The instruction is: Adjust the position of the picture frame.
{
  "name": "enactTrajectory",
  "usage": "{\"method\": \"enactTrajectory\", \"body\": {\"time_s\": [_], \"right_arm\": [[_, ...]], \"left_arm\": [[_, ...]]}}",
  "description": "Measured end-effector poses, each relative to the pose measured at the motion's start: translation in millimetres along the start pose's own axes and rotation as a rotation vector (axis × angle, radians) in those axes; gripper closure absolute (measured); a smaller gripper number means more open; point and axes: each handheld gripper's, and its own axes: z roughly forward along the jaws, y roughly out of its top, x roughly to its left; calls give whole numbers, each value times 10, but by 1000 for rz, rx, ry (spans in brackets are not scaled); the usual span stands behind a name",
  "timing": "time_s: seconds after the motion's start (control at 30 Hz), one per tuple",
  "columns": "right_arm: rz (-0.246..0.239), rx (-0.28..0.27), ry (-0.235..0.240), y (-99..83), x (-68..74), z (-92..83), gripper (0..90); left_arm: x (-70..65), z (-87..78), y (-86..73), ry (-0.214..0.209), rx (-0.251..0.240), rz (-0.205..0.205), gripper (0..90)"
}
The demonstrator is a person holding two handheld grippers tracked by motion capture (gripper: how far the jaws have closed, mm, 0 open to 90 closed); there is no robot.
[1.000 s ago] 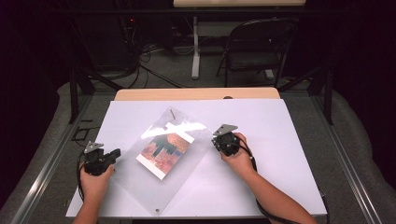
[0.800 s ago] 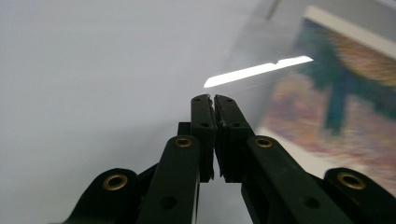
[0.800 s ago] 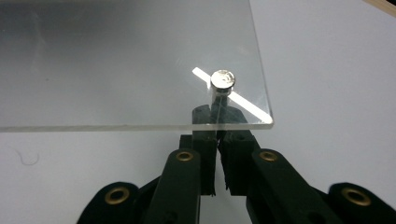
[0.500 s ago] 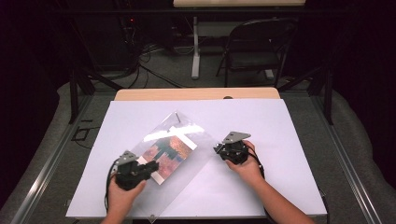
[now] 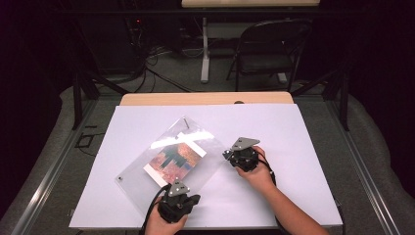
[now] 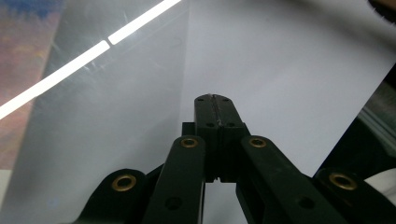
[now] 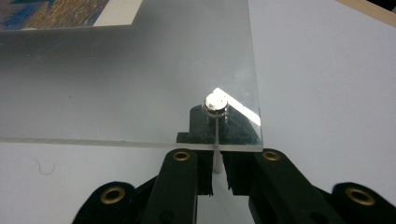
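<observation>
While the high view leaves both sets of jaws too small to judge, the left gripper view shows the left gripper (image 6: pixel 213 99) closed on the clear frame's (image 6: pixel 107 121) edge, and the right gripper view shows the right gripper (image 7: pixel 215 122) clamped on its silver corner stud (image 7: pixel 215 103).

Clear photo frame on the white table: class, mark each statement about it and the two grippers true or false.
1. The photo frame lies flat on the table. True.
2. The right gripper is shut on a metal screw at the frame's corner. True.
3. The left gripper stands wide open. False: its jaws are shut.
4. The picture has been taken out of the frame. False: it sits inside.
5. A chair stands beyond the table. True.
</observation>
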Motion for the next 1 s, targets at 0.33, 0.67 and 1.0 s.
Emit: {"method": "enactTrajectory", "body": {"time_s": [0.33,0.67,1.0], "right_arm": [[-2,7,-28,10,36,-10,847],[2,24,-72,-21,18,-132,854],[51,38,-142,-171,-37,-385,855]], "left_arm": [[-35,27,1,75,32,16,900],[-11,78,60,88,14,58,900],[285,155,238,69,13,-14,900]]}}
